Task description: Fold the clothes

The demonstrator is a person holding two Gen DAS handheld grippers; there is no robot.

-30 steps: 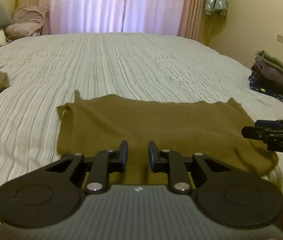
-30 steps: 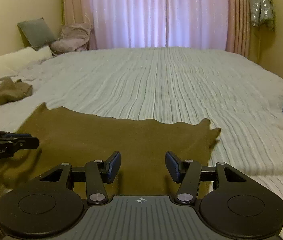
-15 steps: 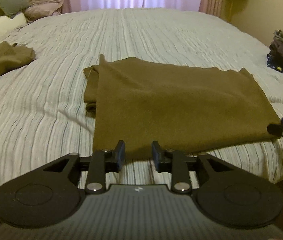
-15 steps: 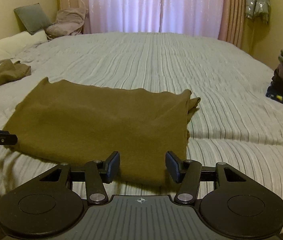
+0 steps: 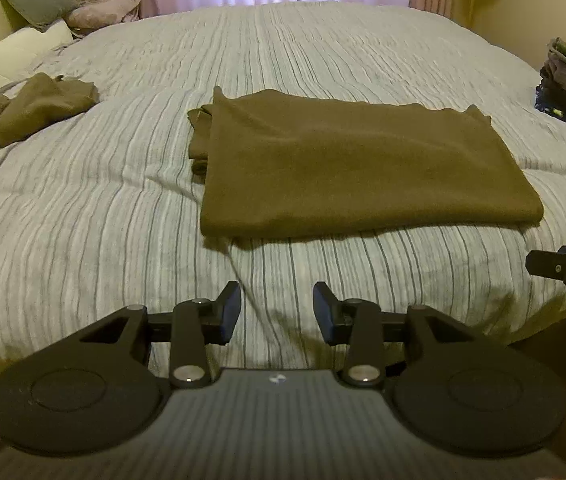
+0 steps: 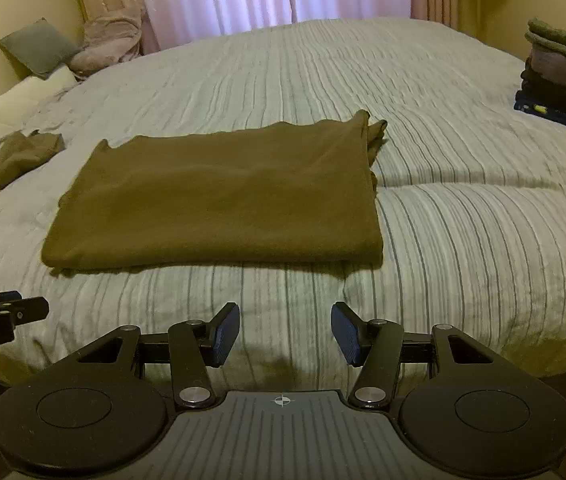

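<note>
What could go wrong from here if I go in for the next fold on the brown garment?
1. The brown garment has loose layers bunched out past its far right corner, so another fold may trap them and leave a lump.
2. Both the left gripper and the right gripper are open and short of the near edge; a shallow pinch could also catch the striped bedspread.

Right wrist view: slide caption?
Open right gripper hovers before a folded olive garment on the striped bed; left gripper at frame edge.
</note>
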